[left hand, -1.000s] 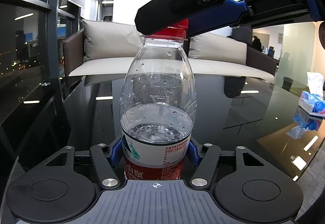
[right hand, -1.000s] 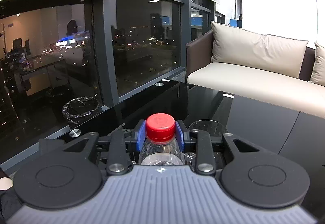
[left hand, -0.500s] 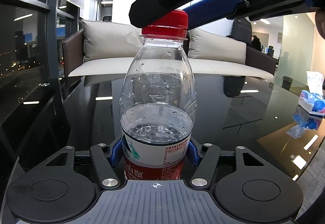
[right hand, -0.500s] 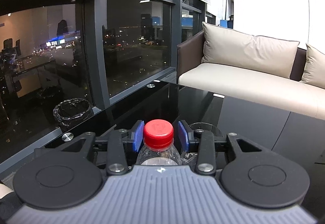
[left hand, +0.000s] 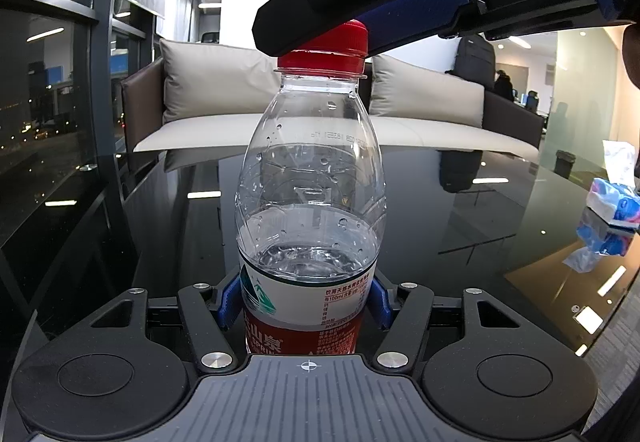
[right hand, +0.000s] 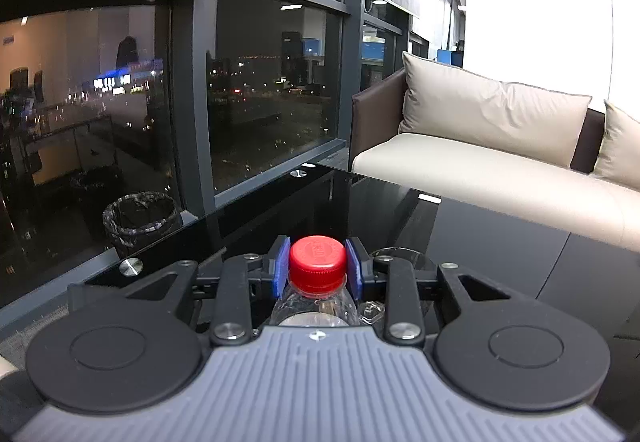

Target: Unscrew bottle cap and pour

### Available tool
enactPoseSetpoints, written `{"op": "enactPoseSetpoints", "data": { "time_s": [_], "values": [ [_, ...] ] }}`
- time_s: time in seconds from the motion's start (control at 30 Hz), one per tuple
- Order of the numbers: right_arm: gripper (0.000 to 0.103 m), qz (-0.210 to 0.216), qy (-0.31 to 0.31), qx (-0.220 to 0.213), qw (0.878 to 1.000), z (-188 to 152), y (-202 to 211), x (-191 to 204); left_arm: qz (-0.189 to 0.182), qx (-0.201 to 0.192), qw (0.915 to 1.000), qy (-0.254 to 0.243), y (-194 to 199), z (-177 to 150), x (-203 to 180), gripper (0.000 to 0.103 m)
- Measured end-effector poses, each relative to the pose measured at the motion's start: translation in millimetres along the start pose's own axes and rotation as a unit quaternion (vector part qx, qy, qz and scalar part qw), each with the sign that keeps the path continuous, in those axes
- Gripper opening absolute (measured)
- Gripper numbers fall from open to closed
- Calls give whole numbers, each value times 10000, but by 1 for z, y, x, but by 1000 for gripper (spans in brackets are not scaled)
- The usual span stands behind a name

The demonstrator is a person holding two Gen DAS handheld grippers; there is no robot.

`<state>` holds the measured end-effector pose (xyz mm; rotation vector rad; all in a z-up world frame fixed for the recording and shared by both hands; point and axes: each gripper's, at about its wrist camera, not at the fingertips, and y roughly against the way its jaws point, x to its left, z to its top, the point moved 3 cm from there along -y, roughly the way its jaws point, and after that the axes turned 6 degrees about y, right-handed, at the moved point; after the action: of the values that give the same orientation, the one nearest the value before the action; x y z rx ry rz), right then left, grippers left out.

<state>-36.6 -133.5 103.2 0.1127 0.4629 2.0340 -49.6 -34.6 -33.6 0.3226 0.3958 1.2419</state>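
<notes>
An office lounge at night: dark windows on the left, a beige sofa [left hand: 320,129] behind a glossy black table [left hand: 460,226]. The left gripper [left hand: 306,304] has its jaws closed on the labelled lower body of the upright water bottle [left hand: 310,201], blue pads touching either side. Above, the right gripper [right hand: 318,268] sits around the red cap [right hand: 317,262], jaws nearly closed, pads just at its sides; firm contact can't be confirmed. Right of the jaws lies a tissue pack [left hand: 614,201].
</notes>
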Motion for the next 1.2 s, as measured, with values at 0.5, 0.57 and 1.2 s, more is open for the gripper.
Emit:
{"op": "enactPoseSetpoints", "data": {
  "time_s": [0.5,0.57,1.2],
  "values": [
    [31,423,179,-128,9989,-2,-1,-11,-44,-23,10000,-31,3,-2,-1,56],
    [31,594,245,-205,9977,-3,-2,-15,-45,-26,10000,-29,3,-2,0,56],
    [31,2366,456,-638,9684,2,-20,-74,-99,-120,9999,-60,5,-5,1,55]
  ]
}}
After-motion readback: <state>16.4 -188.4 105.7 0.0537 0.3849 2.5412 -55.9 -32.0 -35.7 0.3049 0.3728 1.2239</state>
